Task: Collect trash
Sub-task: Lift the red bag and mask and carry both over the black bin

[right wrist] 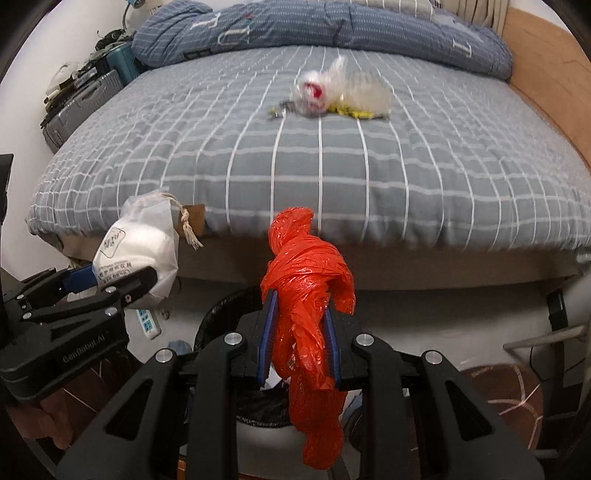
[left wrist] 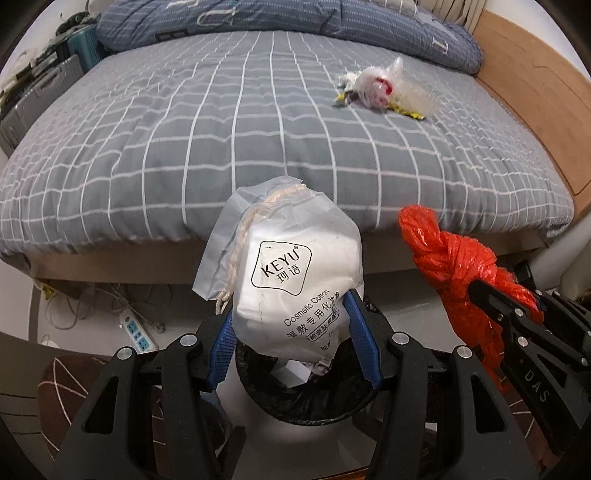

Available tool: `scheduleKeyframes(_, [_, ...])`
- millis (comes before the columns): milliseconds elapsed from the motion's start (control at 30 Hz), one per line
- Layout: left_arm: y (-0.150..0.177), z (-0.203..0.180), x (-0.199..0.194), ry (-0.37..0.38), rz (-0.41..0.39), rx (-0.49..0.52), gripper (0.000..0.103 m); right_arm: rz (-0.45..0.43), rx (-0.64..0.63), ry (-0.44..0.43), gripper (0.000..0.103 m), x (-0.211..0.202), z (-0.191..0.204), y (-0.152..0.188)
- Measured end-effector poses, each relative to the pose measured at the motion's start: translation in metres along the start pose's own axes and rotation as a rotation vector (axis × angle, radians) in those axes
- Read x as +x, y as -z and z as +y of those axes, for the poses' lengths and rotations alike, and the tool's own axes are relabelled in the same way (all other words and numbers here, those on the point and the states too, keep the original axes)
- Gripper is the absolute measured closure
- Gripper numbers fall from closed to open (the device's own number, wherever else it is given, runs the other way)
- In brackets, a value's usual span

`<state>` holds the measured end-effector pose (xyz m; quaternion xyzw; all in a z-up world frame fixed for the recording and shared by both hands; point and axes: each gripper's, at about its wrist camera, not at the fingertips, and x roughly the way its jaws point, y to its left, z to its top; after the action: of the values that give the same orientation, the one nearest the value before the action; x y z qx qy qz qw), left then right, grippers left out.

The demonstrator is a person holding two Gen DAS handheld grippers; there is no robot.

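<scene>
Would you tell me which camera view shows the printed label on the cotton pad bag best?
The left wrist view: the cotton pad bag faces the lens, print readable. The right wrist view shows it small, sideways, print illegible.

We see a grey-blue bedspread [left wrist: 258, 140] crossed by thin white lines in a grid, and behind it a darker blue quilt [right wrist: 332, 29] with pale dotted stripes. The knotted plastic bag [right wrist: 306, 280] is bright orange-red — glossy. The cotton-pad pouch [left wrist: 291, 280] is milky white with black print and a beige cord. Both grippers are black with blue pads [left wrist: 360, 332]. The bin liner [left wrist: 314, 402] is black; the floor mat [right wrist: 517, 387] is brown with white lines.
</scene>
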<state>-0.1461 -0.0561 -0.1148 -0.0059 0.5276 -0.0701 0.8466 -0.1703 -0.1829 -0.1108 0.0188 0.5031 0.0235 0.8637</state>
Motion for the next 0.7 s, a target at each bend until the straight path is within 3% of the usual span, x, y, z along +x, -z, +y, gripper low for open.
scheduleKeyframes(700, [0.025, 0.005, 0.062, -0.007, 0.131, -0.009, 0.048, 0.150, 0.027, 0.008, 0.080, 0.064, -0.007, 0.041])
